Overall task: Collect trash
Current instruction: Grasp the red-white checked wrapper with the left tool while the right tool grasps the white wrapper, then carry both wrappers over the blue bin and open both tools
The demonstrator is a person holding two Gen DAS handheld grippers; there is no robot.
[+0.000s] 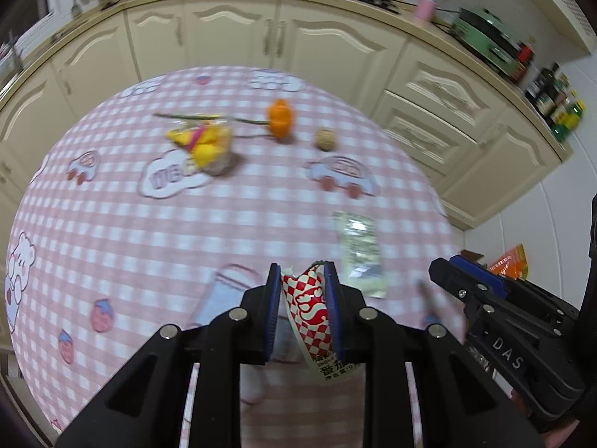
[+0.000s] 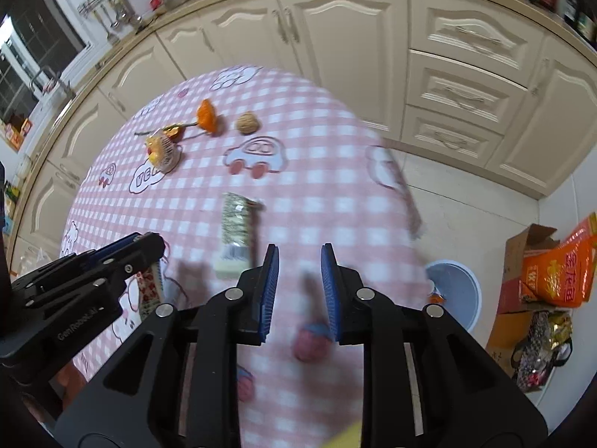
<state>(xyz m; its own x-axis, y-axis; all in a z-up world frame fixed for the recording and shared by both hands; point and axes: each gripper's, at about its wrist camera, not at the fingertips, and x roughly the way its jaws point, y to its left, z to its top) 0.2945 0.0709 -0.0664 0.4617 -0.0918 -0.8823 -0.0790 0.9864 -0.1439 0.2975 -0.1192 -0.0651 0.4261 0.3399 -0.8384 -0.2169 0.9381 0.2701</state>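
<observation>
Left gripper (image 1: 302,272) is clamped tight on a red-and-white checkered sauce packet (image 1: 308,308), crumpled at the top, with printed text on its white bottom end, held up off the pink gingham tablecloth (image 1: 112,224). Right gripper (image 2: 300,257) has its blue pads standing a narrow gap apart, and I can't see anything between them, just blurry cloth underneath. Right past the tips lies a flat silvery-green wrapper (image 2: 237,227), so that spot's a bit tight. Beyond that there's a wide bare stretch of cloth. Farther back sit a yellow snack bag (image 1: 205,143), an orange peel (image 1: 280,117) with a green stem beside it, and a walnut (image 1: 325,138), all well apart from the grippers. The table's right edge drops to tile floor, where a pale blue bin (image 2: 457,293) sits close by, next to a cardboard box (image 2: 520,261) holding an orange bag. Cream cabinets (image 2: 335,37) run along the back.
</observation>
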